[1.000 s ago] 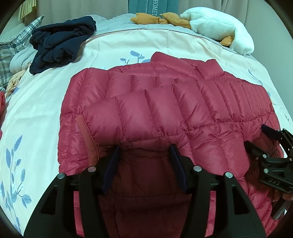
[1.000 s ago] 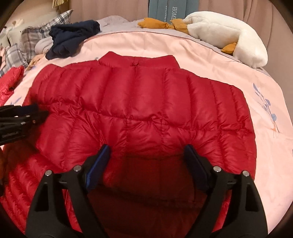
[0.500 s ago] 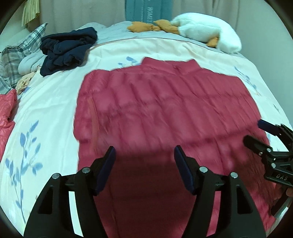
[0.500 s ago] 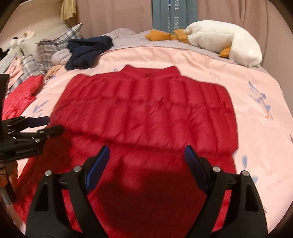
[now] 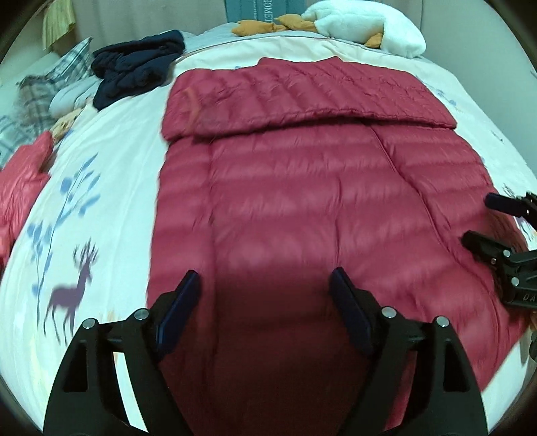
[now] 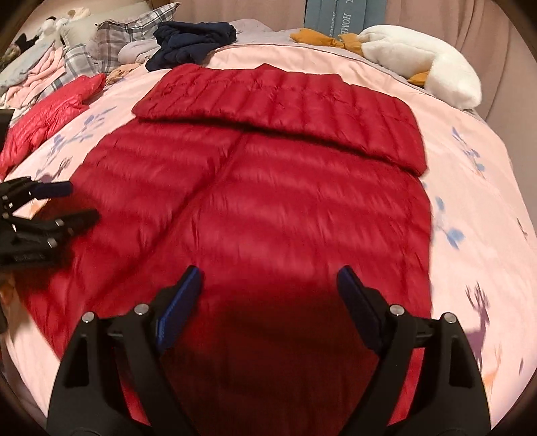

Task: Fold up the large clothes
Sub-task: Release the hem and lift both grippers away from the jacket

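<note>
Both my jaws stand wide, empty. The red down jacket [image 5: 302, 208] lies ahead of them on the bed [image 5: 110, 161], light, puffy, slippery (I judge); grip its near hem corners.

I look out over a bed [image 6: 470, 201] under a pale quilt printed with blue sprigs and a purple deer [image 5: 72, 288] at eight o'clock. Up at twelve hangs a curtain [image 6: 470, 23] in soft folds, with a blue-grey lettered panel [image 6: 342, 13] set before it. At ten o'clock plaid pillows [image 6: 134, 32] pile against the headboard end — a plain wall [image 5: 470, 20] closes the one o'clock corner. Light is dim and warm.
</note>
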Demonstrator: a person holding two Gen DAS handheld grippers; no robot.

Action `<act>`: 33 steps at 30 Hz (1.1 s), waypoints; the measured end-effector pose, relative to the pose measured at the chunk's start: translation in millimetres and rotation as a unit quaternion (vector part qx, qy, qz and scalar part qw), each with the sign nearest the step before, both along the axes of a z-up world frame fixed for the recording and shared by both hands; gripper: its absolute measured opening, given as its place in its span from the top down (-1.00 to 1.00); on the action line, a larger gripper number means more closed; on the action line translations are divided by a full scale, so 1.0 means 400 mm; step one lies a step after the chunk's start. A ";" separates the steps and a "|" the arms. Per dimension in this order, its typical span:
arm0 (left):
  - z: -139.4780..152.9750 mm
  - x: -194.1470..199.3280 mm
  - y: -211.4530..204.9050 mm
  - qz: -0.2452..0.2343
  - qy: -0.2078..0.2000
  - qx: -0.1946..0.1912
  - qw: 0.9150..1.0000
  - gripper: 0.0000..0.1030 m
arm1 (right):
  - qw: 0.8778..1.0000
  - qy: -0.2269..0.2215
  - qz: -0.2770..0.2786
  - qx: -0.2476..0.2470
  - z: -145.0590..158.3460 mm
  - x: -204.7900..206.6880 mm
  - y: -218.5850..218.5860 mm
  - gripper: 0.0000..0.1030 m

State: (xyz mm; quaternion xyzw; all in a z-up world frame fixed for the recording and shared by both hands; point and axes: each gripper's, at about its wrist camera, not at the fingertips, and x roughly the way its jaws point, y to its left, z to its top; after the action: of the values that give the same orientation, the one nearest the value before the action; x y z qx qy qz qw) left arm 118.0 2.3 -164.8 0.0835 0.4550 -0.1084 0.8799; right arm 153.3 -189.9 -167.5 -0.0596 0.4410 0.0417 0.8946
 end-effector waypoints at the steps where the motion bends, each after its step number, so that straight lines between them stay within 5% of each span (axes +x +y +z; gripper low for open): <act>1: 0.000 -0.018 0.010 0.002 -0.001 -0.001 1.000 -0.57 | 1.000 -0.002 -0.004 -0.005 -0.003 -0.028 -0.005 -0.65; 13: -0.002 -0.154 0.060 0.026 -0.016 -0.006 1.000 -0.57 | 0.998 -0.036 -0.042 0.006 -0.015 -0.213 -0.040 -0.66; 33: 0.011 -0.229 0.173 0.074 -0.003 -0.041 0.996 -0.61 | 0.997 -0.048 -0.064 0.010 0.011 -0.343 -0.091 -0.72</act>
State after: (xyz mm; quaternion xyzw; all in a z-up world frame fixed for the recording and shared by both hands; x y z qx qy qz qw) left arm 26.4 71.6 -160.4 0.0142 0.4522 -0.0609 0.8897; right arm 15.9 -226.5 -163.1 -0.0247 0.3995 -0.0139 0.9163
